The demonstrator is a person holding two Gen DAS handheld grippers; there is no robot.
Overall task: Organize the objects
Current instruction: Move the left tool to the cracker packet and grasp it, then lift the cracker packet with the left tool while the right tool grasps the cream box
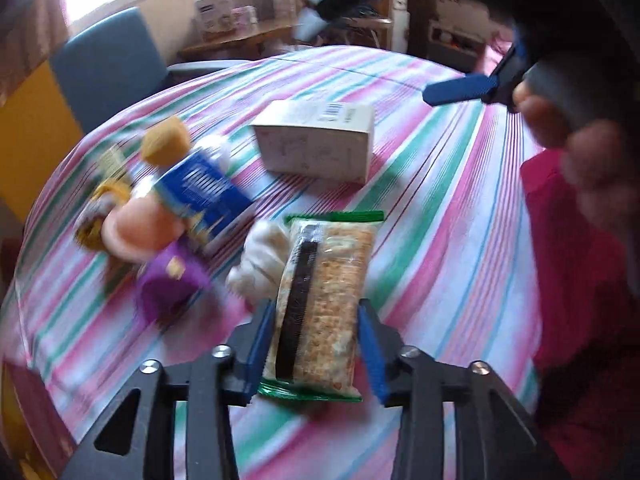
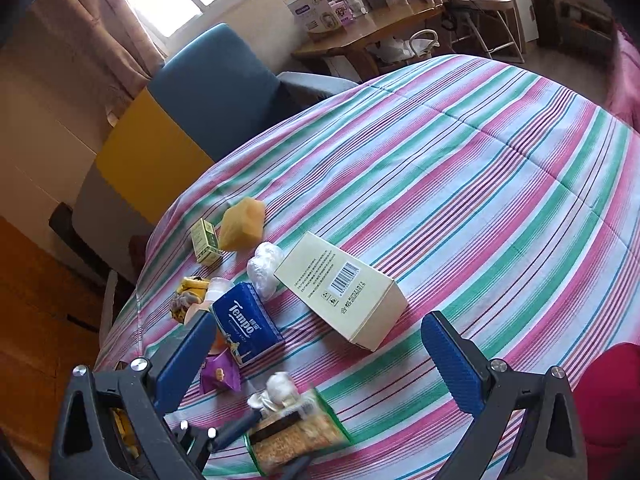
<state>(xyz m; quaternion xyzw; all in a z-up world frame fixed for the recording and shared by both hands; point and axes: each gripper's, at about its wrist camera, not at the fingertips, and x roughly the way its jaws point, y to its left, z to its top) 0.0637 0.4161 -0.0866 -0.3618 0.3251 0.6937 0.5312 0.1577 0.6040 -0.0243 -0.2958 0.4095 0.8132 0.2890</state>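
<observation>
Left wrist view shows the cracker packet [image 1: 320,304] lying lengthwise between the fingers of the left gripper [image 1: 316,344], its long axis running straight ahead along them, the blue pads closed against its two long sides. It sits low over the striped bed [image 1: 440,208], with a white bag [image 1: 260,264] touching its left edge and the cream box [image 1: 316,140] further ahead. The right gripper [image 2: 320,344] hangs wide open and empty, near the box, so the left hand has the packet.
</observation>
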